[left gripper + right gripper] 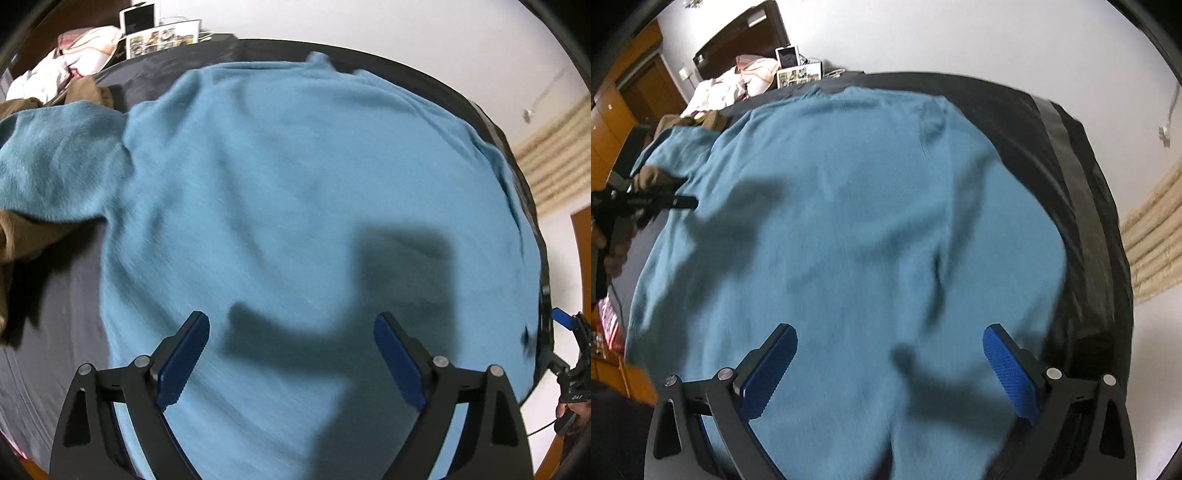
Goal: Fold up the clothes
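A blue sweater is lying spread flat over a dark grey sheeted surface, its body filling most of both wrist views. The left gripper is hovering above the sweater's near part with its jaws standing wide apart and nothing between the blue pads; the cloth is lying below them, not pinched. The right gripper is likewise hanging over the sweater with its jaws spread and empty, the fabric beneath and ahead of them. One sleeve is stretching out to the left, lying partly over a brown garment. Both views are showing motion blur.
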Tool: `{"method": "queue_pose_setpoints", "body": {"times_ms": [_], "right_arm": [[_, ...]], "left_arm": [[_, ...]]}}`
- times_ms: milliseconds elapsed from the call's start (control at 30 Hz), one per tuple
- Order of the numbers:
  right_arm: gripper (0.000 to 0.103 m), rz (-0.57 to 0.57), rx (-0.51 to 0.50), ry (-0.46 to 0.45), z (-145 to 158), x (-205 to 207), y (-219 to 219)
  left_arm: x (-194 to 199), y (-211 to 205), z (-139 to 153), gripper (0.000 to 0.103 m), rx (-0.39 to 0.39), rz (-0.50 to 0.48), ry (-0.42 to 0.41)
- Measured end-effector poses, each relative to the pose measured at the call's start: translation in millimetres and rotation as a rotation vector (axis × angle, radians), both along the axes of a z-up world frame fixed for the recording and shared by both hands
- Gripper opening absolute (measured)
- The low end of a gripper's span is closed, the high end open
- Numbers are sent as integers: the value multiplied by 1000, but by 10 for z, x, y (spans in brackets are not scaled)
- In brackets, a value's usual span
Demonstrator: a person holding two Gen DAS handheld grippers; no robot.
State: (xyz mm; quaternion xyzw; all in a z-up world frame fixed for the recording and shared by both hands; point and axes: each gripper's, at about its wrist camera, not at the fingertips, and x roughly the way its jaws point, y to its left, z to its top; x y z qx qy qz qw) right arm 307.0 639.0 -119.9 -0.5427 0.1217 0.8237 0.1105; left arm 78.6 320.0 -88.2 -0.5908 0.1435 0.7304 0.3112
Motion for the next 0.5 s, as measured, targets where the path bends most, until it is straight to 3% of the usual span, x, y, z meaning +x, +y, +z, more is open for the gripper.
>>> {"method": "queue_pose_setpoints", "body": {"times_ms": [200, 500], "right_arm": [[102, 99, 44, -64, -86, 676, -130], [93, 149, 24, -55, -295, 900, -123]], "left_arm": [[550, 253, 27, 93, -14, -35, 5], [986, 124, 229, 93, -46, -12, 35]]}}
